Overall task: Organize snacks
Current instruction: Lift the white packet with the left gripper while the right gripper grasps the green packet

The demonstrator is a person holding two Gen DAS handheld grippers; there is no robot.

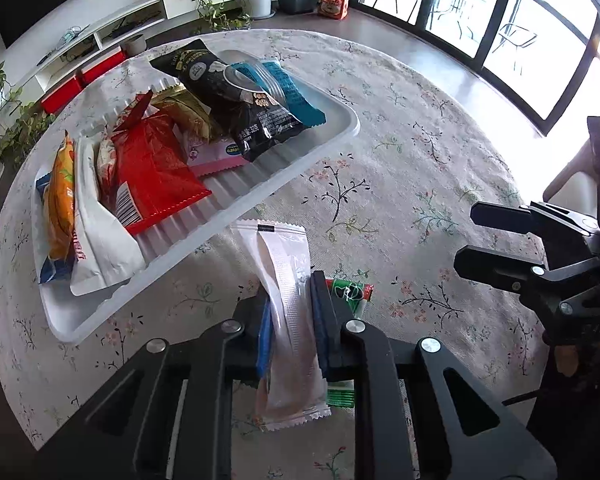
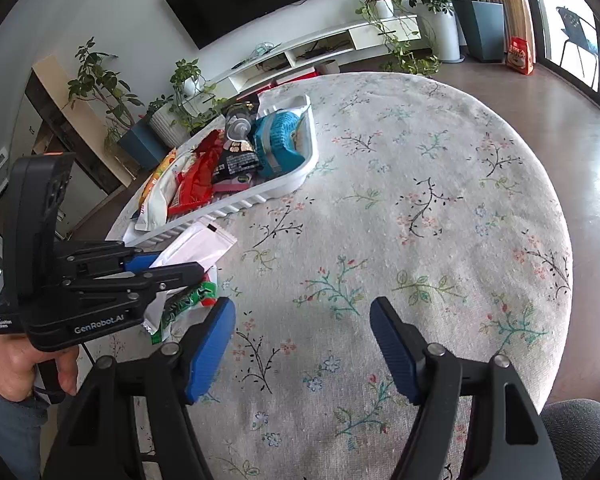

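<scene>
white snack packet (image 1: 290, 312) pinched in left tool (image 1: 290, 332); right wrist view only: right tool (image 2: 302, 344) agape, empty

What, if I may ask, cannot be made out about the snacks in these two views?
- Green packet: left wrist view, mostly hidden behind the left gripper and its white packet.
- Pink packet in the tray: covered by the red and black bags.
- Package print: too small, both views.

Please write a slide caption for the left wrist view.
Left gripper shut on a white packet, beside the white tray of snacks on the flowered tablecloth.
</scene>
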